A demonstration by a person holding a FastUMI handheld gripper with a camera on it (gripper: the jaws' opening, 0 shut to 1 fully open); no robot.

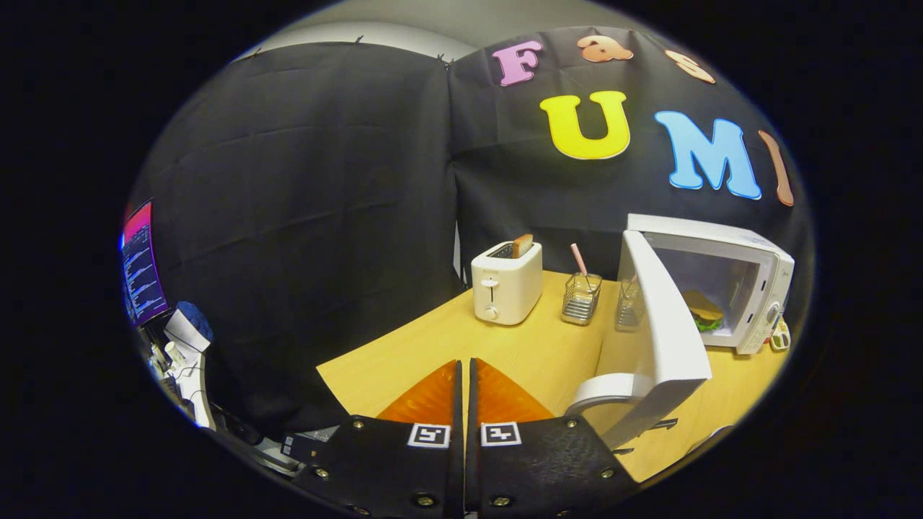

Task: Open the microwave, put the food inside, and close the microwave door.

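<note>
Fingers are lying pressed together with nothing between them, the gripper (464, 393) hanging over the near edge of the table (505, 346); the microwave (721, 277) is sitting at the far right of the table, its door (667, 328) swung wide open toward the fingers; the burger (701, 310) is already resting inside the cavity. By my judgement the door is going to behave as a light, stiff panel swinging freely on its hinge, smooth enough to slip under a pad; pushing flat on its outer face near the free edge looks the best way to close it, rather than pinching. Counting: one microwave, one burger, one toaster (506, 281) with one slice showing, two wire baskets (581, 297).
</note>
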